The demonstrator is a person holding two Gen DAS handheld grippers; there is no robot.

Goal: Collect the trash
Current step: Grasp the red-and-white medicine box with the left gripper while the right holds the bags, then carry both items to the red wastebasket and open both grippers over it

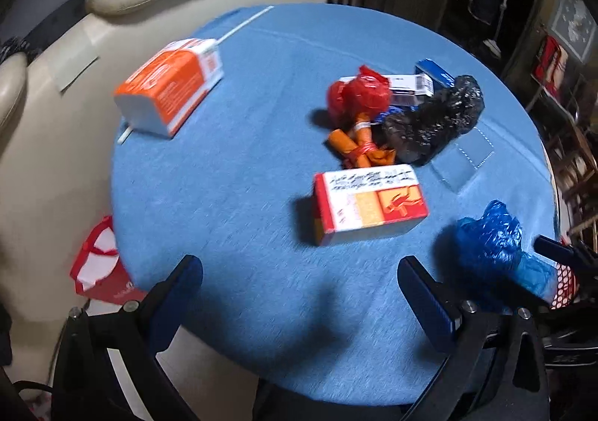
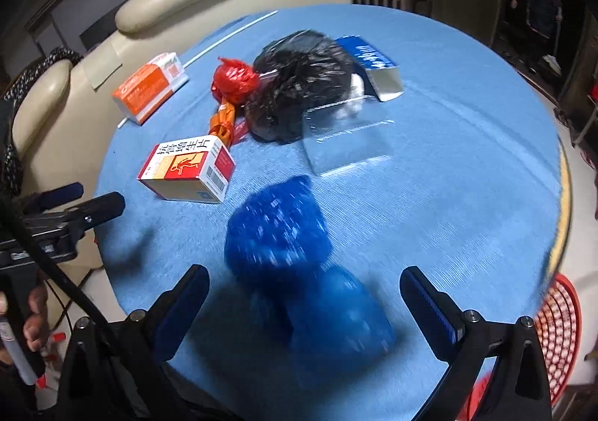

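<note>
R gripper (image 2: 304, 303) lined up on blue bag (image 2: 299, 271), fingers wide, nothing held.

Bag sits crumpled at near edge of blue round table (image 2: 467, 197), between R fingers but not touched yet. To do it well: go lower, centre on the bulk, close slow so thin plastic doesn't slip out. L gripper (image 1: 299, 288) also wide, empty, over bare cloth near red/yellow box (image 1: 368, 202). Red mesh basket (image 2: 558, 324) off table's right edge; contents can't tell. Black bag (image 2: 299, 84) bunched shut.
</note>
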